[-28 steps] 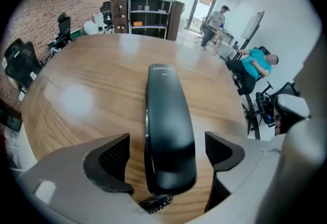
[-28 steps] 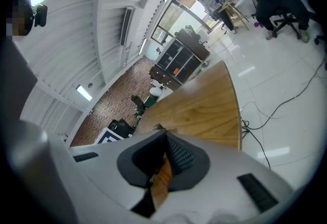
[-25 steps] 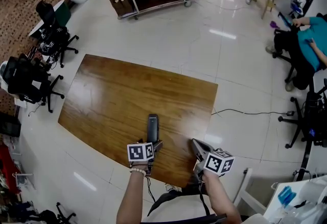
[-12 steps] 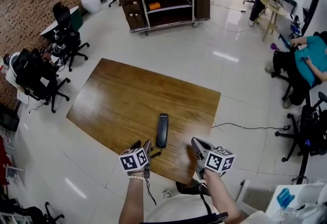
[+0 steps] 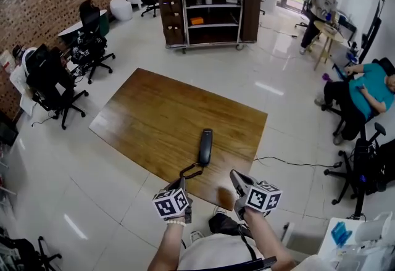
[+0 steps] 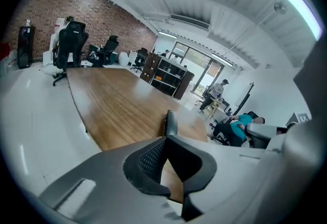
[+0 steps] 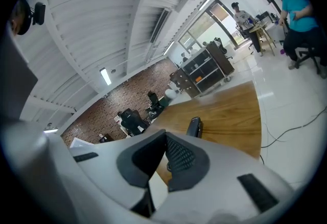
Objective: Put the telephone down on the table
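Note:
The black telephone handset [image 5: 205,147] lies flat on the wooden table [image 5: 154,112] near its front edge, and its cord [image 5: 191,171] loops toward me. My left gripper [image 5: 183,181] hangs just off that edge, behind the handset and apart from it, shut with nothing between its pads. My right gripper [image 5: 236,177] hovers to the right of it, also shut and empty. In the left gripper view the telephone [image 6: 170,123] shows beyond the closed left gripper [image 6: 166,139]. In the right gripper view the telephone [image 7: 193,127] lies ahead of the right gripper [image 7: 165,134].
A dark shelf cart [image 5: 210,13] stands beyond the table. Office chairs [image 5: 52,81] crowd the left side. A seated person in teal [image 5: 364,94] is at the right. A cable [image 5: 290,162] runs over the tiled floor, and a dark object [image 5: 222,224] lies by my feet.
My left gripper let go of the telephone, shut its jaws and drew back off the table edge. The right gripper also drew back. The telephone stays on the table.

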